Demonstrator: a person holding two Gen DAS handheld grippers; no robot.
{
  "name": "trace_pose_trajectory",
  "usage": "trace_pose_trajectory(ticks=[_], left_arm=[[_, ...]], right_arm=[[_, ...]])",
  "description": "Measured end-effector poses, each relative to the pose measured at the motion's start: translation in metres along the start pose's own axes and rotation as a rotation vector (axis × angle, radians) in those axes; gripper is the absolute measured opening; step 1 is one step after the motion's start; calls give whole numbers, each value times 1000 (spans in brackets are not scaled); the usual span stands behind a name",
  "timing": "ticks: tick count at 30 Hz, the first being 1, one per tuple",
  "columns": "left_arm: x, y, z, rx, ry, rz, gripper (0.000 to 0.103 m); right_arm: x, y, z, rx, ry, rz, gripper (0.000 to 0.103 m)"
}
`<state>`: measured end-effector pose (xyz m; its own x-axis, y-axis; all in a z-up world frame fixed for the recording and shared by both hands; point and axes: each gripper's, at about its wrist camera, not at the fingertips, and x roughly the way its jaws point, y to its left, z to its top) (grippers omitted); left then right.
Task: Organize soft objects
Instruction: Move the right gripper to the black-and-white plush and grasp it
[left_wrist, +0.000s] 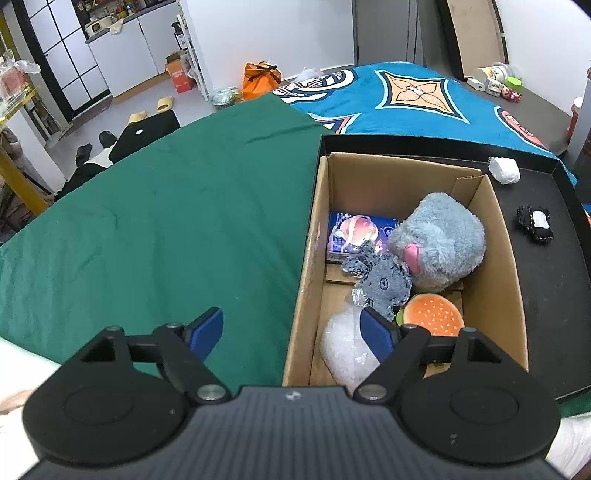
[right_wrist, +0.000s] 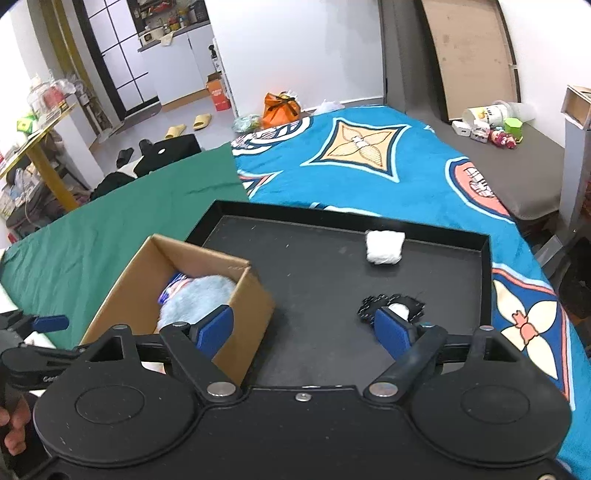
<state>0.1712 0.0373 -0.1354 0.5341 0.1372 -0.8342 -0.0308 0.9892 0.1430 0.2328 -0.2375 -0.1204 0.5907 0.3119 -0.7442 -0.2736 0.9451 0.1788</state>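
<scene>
A cardboard box (left_wrist: 495, 236) stands in a black tray (left_wrist: 554, 295). It holds a grey plush (left_wrist: 439, 240), a denim scrap toy (left_wrist: 384, 284), a plush burger (left_wrist: 434, 314), a white bag (left_wrist: 347, 347) and a blue packet (left_wrist: 354, 232). My left gripper (left_wrist: 291, 332) is open and empty, straddling the box's left wall. My right gripper (right_wrist: 306, 328) is open and empty above the tray (right_wrist: 314, 277), between the box (right_wrist: 255, 306) and a black-and-white soft item (right_wrist: 391, 306). A white soft wad (right_wrist: 383, 246) lies further back; both items also show in the left view: wad (left_wrist: 503, 169), black item (left_wrist: 535, 221).
The tray rests on a bed with a green cloth (left_wrist: 147, 221) and a blue patterned blanket (right_wrist: 369, 166). Small toys and containers (right_wrist: 491, 125) sit on a grey surface at far right. Slippers and bags lie on the floor beyond.
</scene>
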Motion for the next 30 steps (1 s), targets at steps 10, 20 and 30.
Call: trace_pose_trajectory(ticks=[10, 20, 30], left_arm=[[3, -16, 4, 10, 14, 31, 80], [4, -32, 11, 29, 28, 65, 80], [14, -48, 10, 44, 60, 100, 81]], right_arm=[[16, -31, -11, 48, -24, -4, 89], [27, -67, -23, 129, -37, 14, 91], [51, -89, -26, 174, -6, 10, 91]])
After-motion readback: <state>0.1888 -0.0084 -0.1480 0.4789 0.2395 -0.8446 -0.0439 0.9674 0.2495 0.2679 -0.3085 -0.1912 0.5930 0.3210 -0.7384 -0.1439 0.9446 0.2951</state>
